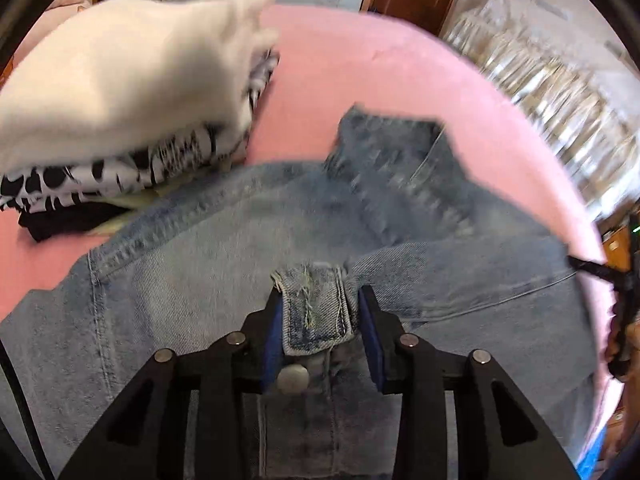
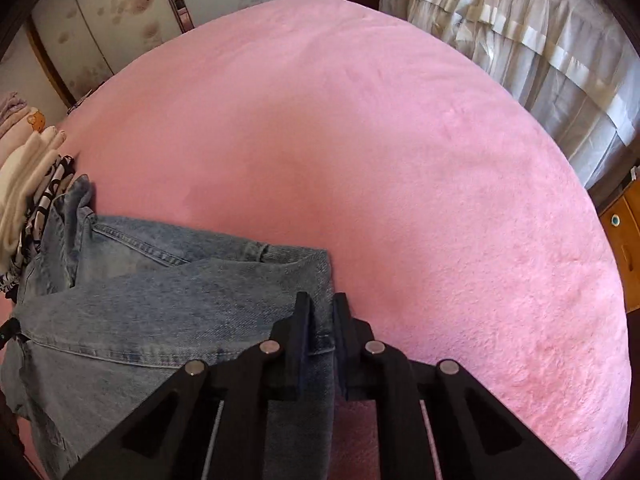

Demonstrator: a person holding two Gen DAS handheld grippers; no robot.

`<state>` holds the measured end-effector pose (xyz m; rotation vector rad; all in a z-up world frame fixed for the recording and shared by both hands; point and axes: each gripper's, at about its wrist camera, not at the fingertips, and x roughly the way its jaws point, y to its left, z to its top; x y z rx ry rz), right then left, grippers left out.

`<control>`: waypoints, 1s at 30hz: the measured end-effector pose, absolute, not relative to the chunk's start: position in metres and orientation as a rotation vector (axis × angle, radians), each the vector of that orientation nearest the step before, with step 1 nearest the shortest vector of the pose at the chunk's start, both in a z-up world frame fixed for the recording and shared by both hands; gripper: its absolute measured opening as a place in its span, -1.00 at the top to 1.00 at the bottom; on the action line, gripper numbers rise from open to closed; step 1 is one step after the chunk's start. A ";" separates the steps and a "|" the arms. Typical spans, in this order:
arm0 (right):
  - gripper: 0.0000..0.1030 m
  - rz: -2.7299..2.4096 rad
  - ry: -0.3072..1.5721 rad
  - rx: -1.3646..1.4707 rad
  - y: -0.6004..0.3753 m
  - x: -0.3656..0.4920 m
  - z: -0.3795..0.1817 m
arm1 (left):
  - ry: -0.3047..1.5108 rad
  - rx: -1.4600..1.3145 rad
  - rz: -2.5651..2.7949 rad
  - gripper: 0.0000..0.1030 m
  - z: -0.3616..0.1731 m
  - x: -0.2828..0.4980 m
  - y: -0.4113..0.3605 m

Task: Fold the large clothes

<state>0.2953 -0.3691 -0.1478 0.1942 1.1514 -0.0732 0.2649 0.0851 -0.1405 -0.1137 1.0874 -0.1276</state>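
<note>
Light blue jeans point(image 1: 224, 256) lie on the pink bed point(image 1: 360, 64). My left gripper point(image 1: 318, 300) is shut on the jeans' waistband by the metal button point(image 1: 293, 378). The picture there is blurred by motion. In the right wrist view the jeans point(image 2: 160, 292) lie folded at the lower left. My right gripper point(image 2: 320, 304) is shut on the right edge of the denim. The right gripper also shows at the far right of the left wrist view point(image 1: 620, 280).
A stack of folded clothes, white on top point(image 1: 120, 80) with a black-and-white patterned piece point(image 1: 100, 176) below, sits on the bed at the left; it shows in the right wrist view point(image 2: 28, 184) too. Pale curtains point(image 2: 540, 40) hang beyond the bed. A wooden cabinet point(image 2: 628, 240) stands right.
</note>
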 end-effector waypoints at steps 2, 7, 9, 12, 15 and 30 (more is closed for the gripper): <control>0.79 -0.071 1.158 0.212 -0.371 0.292 -0.144 | 1.130 -0.120 -0.110 0.24 -0.151 0.267 0.086; 0.20 0.014 1.149 0.235 -0.368 0.248 -0.105 | 1.138 -0.177 -0.084 -0.21 -0.139 0.249 0.105; -0.13 0.033 1.126 0.210 -0.364 0.219 -0.094 | 1.126 -0.181 -0.066 -0.21 -0.132 0.233 0.115; -0.14 0.065 1.161 0.207 -0.357 0.180 -0.097 | 1.153 -0.208 -0.071 -0.21 -0.134 0.208 0.124; -0.14 0.070 1.210 0.216 -0.347 0.157 -0.114 | 1.171 -0.237 -0.083 -0.21 -0.140 0.189 0.125; 0.68 0.000 1.214 0.220 -0.352 0.148 -0.149 | 1.143 -0.179 -0.029 0.25 -0.161 0.168 0.086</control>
